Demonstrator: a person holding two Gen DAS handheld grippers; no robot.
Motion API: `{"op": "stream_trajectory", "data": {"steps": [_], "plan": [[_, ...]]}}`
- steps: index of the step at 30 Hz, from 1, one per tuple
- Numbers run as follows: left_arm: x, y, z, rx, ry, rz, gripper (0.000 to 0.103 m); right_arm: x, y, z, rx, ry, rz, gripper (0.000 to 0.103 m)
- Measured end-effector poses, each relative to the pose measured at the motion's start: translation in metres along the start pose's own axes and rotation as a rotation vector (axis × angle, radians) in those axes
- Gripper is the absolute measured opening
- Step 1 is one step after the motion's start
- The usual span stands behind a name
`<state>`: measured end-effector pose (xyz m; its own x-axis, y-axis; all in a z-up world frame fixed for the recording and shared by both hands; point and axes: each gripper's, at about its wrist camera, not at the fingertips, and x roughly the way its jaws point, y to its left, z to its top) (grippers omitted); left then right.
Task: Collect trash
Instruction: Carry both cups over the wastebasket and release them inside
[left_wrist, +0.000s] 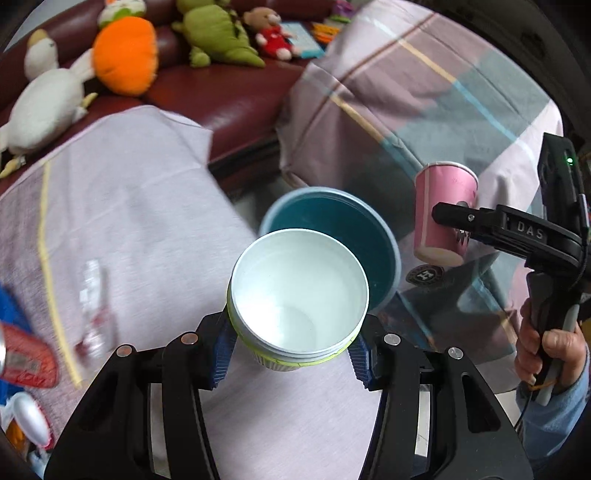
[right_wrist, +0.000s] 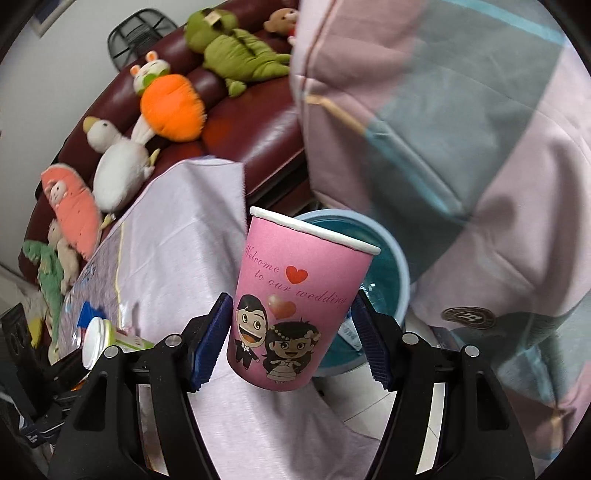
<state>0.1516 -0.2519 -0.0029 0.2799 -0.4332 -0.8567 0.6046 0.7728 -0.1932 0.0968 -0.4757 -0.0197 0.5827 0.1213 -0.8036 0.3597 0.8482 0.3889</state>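
— What do the tongs hold?

— The left gripper (left_wrist: 291, 350) pinches a white cup (left_wrist: 299, 295) with a green band (mouth up, empty). The right gripper (right_wrist: 291, 336) pinches a pink paper cup (right_wrist: 295, 310) with a wedding cartoon.

— And the bin?

— The blue bucket (left_wrist: 391, 240) stands at one o'clock just beyond the white cup, between the cloth-covered table (left_wrist: 129, 221) and the draped plaid sheet (left_wrist: 424, 110).

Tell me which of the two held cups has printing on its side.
The pink cup in the right gripper, with cartoon figures and wedding lettering. The white cup in the left gripper shows only its plain inside.
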Motion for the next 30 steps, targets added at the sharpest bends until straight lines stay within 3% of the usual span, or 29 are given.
{"op": "stream_trajectory", "data": {"steps": [13, 15, 16, 19, 30], "plan": [[0.077, -0.033, 0.027, 0.004, 0.113, 0.000, 0.054, 0.017, -0.032, 0.016, 0.016, 0.012, -0.017, 0.064], [0.088, -0.036, 0.031, -0.002, 0.129, 0.008, 0.059, 0.020, -0.035, 0.017, 0.018, 0.016, -0.017, 0.064], [0.092, -0.036, 0.032, -0.007, 0.135, 0.010, 0.068, 0.022, -0.036, 0.018, 0.018, 0.018, -0.018, 0.064], [0.096, -0.036, 0.035, -0.013, 0.129, 0.029, 0.081, 0.023, -0.037, 0.018, 0.014, 0.023, -0.019, 0.064], [0.087, -0.027, 0.029, -0.039, 0.123, 0.034, 0.083, 0.030, -0.032, 0.018, -0.001, 0.040, -0.018, 0.064]]}}
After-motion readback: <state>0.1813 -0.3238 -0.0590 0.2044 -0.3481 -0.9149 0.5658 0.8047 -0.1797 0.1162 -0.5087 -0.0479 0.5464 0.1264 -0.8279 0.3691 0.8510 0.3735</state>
